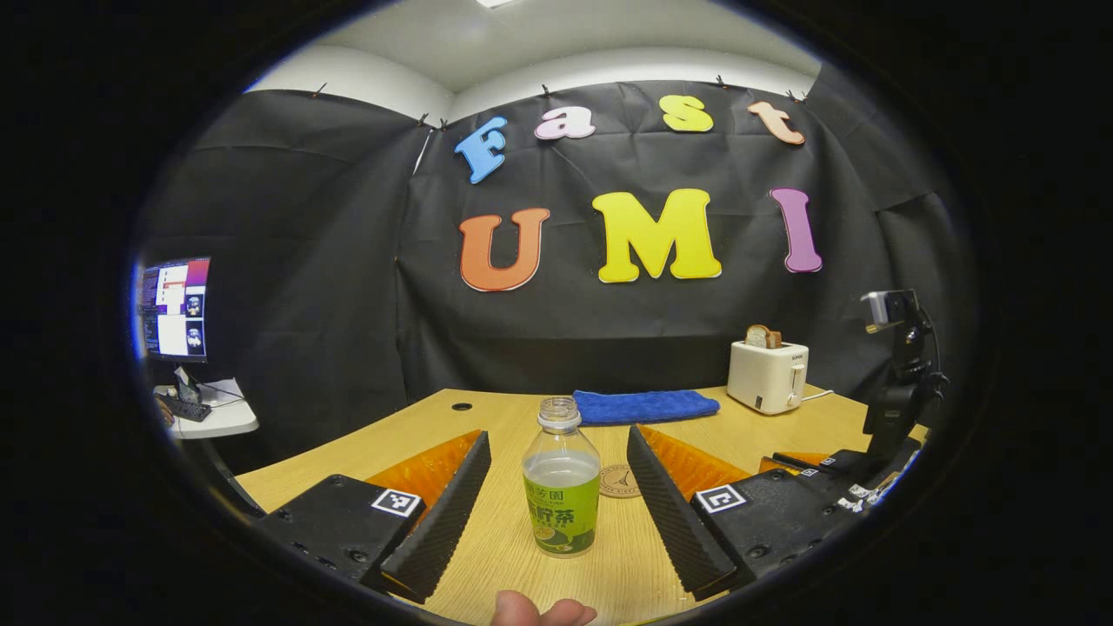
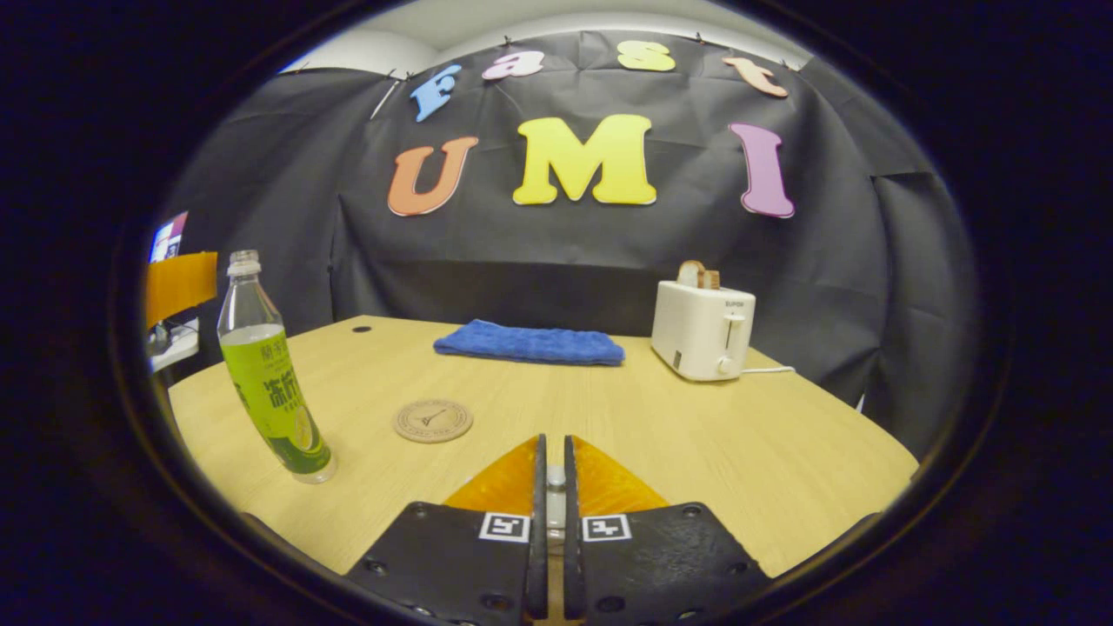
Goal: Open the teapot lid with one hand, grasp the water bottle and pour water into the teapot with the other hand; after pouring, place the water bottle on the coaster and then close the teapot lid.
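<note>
In the left gripper view the left gripper (image 1: 556, 513) is spread wide, its two fingers (image 1: 439, 522) standing well out to either side of the water bottle (image 1: 561, 491) without touching it. A fingertip (image 1: 541, 611) of the person shows at the bottom edge. The bottle stands upright on the wooden surface (image 1: 513, 556) between the fingers, uncapped, with clear liquid reaching about to the top of its green label. Just behind it, to the right, lies the round coaster (image 1: 619, 480), flat and bare. Farther right in this view the right gripper (image 1: 813, 469) shows with its camera mount.

In the right gripper view the right gripper (image 2: 551, 487) is nearly closed, a thin gap left between its fingers (image 2: 539, 522); something pale sits in that gap, but what it is cannot be told. It hovers low over open surface (image 2: 696, 435). The bottle (image 2: 269, 382) stands at the far left near the surface's edge, apart from the coaster (image 2: 432, 420), which lies between the bottle and this gripper.

Toward the back lies a folded blue cloth (image 2: 530, 343), and to the right a white toaster (image 2: 703, 329) holding a slice of bread (image 2: 696, 274), its cord trailing right. The middle and right of the surface offer broad room. Beyond the left edge stands a side table with a monitor (image 1: 174, 309).
</note>
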Action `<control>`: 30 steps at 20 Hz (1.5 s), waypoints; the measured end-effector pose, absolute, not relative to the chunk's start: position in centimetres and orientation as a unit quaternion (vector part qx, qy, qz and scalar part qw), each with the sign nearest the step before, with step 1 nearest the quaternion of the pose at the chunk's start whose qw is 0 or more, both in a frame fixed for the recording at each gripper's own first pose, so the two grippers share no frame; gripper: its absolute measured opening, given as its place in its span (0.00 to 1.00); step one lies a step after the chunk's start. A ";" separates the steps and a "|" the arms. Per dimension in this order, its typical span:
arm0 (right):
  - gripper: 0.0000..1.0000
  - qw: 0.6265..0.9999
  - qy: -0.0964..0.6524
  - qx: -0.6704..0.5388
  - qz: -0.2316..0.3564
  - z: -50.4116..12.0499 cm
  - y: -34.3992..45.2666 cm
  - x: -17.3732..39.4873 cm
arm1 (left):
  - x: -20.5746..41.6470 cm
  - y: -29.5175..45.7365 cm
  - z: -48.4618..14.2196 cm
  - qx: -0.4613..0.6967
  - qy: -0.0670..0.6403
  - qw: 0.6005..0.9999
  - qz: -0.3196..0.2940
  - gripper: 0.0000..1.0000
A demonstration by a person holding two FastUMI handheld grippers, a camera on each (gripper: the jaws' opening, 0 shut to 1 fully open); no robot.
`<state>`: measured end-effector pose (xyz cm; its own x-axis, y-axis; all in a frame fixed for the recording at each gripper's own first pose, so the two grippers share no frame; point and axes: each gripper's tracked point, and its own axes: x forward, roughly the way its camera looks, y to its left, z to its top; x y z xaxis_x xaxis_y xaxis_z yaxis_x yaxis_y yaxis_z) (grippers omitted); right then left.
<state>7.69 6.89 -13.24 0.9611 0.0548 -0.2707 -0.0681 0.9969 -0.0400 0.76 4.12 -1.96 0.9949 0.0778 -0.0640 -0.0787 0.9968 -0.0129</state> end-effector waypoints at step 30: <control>0.00 0.995 0.078 -0.031 0.048 -7.2 4.9 5.1 | 2.4 4.1 -12.4 -0.042 0.144 0.988 0.017 0.99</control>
